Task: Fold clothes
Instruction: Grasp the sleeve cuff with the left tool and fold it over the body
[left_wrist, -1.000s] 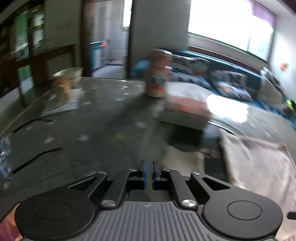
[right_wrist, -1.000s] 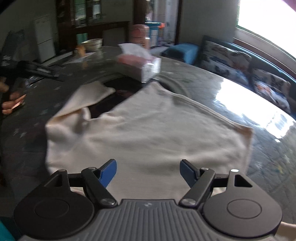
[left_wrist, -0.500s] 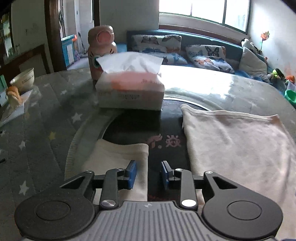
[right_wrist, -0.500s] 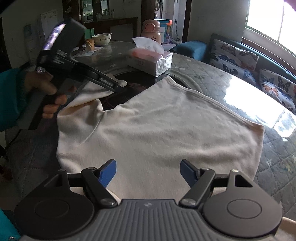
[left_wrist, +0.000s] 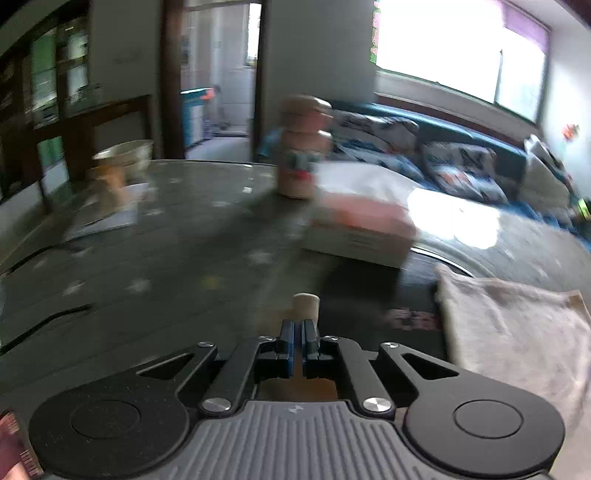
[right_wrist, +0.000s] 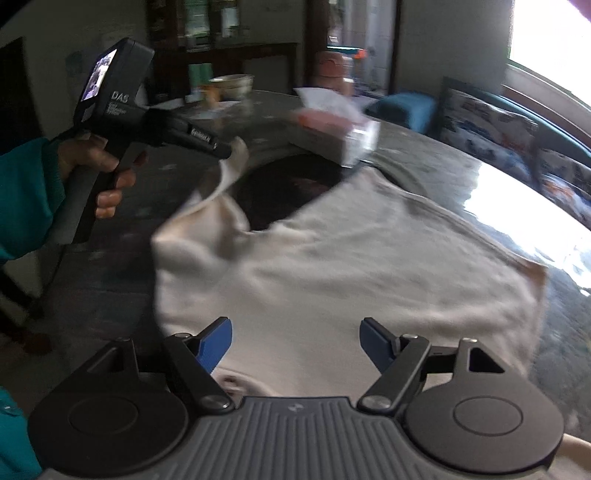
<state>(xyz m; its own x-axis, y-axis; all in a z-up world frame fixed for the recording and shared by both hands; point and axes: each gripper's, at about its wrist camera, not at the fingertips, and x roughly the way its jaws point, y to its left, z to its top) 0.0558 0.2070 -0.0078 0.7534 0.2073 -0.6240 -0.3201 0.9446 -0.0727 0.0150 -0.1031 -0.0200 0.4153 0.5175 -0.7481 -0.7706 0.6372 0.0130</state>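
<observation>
Though spread a little over a flat-lying cuff half a second back, now shows the left gripper (left_wrist: 298, 328) pressed together on that cuff (left_wrist: 305, 303), with a stub of cream cloth poking out past the blue pads. From the right wrist, shows the sleeve (right_wrist: 231, 177) pulled up off the table (left_wrist: 166, 258) and strung from the tong tips down to the shoulder, no longer resting on the dark glass. Means a grip made and a lift under way, judging by the raised cloth and the blur in both views. Leaves the body of the cream garment (right_wrist: 351, 266) spread flat on the near right part of the table, with the collar end nearest, just under the right gripper (right_wrist: 295, 339). Keeps those right tongs spread wide, holding nothing, hovering over the collar end much as before. Points, as a judgement, to a sleeve fold in hand, most likely carrying the cuff rightward to lay the sleeve over the chest. Calls for a firm pinch and a low path, clear of the tissue box (left_wrist: 362, 229) standing just beyond the far edge of the cloth. Cannot tell how the other sleeve lies, being nowhere in either view.
</observation>
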